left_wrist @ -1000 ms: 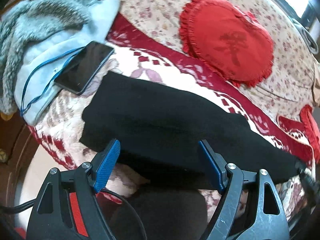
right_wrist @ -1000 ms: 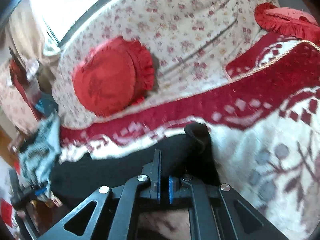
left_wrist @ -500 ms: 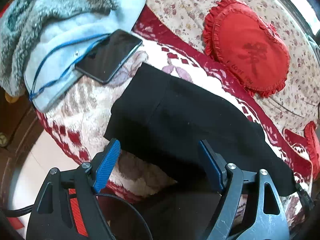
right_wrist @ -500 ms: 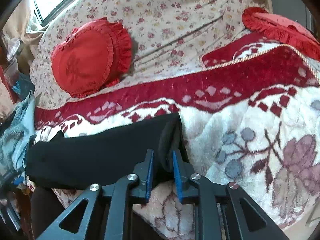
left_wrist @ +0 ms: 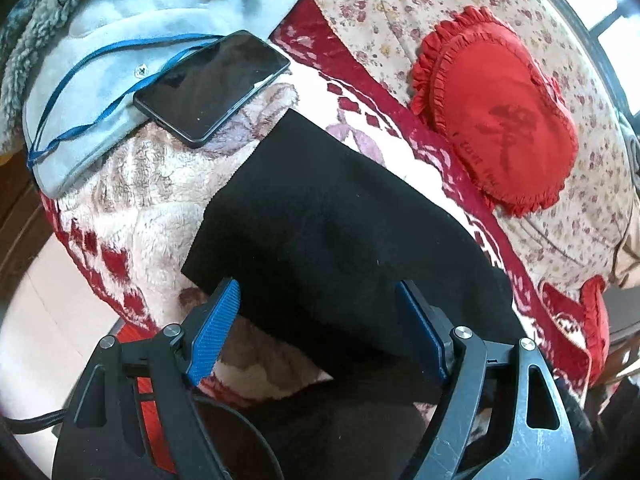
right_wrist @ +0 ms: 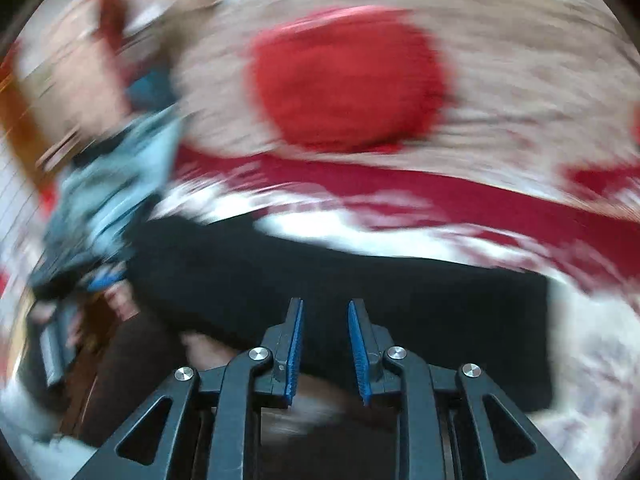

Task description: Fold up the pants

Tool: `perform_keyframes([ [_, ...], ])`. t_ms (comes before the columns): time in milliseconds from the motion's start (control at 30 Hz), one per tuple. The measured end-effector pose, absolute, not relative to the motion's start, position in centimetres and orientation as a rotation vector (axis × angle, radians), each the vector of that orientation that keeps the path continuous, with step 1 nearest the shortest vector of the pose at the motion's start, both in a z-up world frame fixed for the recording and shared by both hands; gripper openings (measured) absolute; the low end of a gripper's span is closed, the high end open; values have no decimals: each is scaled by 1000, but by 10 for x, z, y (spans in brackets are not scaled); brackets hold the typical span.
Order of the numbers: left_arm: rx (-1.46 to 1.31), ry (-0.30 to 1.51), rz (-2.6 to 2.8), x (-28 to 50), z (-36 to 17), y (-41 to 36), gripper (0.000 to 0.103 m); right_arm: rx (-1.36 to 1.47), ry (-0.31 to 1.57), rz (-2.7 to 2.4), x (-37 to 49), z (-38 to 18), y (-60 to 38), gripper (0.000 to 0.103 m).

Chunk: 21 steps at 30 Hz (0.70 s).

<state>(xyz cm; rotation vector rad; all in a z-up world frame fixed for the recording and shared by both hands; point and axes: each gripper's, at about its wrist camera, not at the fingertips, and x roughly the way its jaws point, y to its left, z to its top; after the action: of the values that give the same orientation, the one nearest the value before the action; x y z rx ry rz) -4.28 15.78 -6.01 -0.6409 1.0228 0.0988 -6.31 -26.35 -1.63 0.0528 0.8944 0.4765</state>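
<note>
The black pants (left_wrist: 332,232) lie folded into a long strip on the red and white fleece blanket (left_wrist: 144,184). My left gripper (left_wrist: 320,328) is wide open and empty, hovering over the near edge of the pants' left end. In the blurred right wrist view the pants (right_wrist: 360,280) stretch across the middle. My right gripper (right_wrist: 325,344) is partly open with nothing between its blue pads, just above the pants' near edge.
A black phone (left_wrist: 212,86) lies on a pale blue fleece garment (left_wrist: 120,64) with a blue cord, left of the pants. A red heart cushion (left_wrist: 496,120) rests against the floral sofa back; it also shows in the right wrist view (right_wrist: 344,76). The floor (left_wrist: 36,312) lies at the left.
My right gripper has opened and let go of the pants' end, then swung quickly left. My left gripper has moved closer over the pants, still open.
</note>
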Motion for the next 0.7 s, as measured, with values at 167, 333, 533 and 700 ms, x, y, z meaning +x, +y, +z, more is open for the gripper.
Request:
perform_keyframes([
  [167, -633, 1010, 90, -39, -56, 161, 80, -111, 905, 773, -60, -31, -140, 32],
  [333, -618, 1027, 59, -32, -57, 159, 80, -323, 906, 863, -60, -59, -65, 33],
  [533, -638, 1044, 58, -29, -65, 165, 80, -414, 914, 864, -52, -81, -44, 33],
  [700, -643, 1034, 53, -31, -59, 168, 80, -286, 954, 880, -29, -75, -47, 6],
])
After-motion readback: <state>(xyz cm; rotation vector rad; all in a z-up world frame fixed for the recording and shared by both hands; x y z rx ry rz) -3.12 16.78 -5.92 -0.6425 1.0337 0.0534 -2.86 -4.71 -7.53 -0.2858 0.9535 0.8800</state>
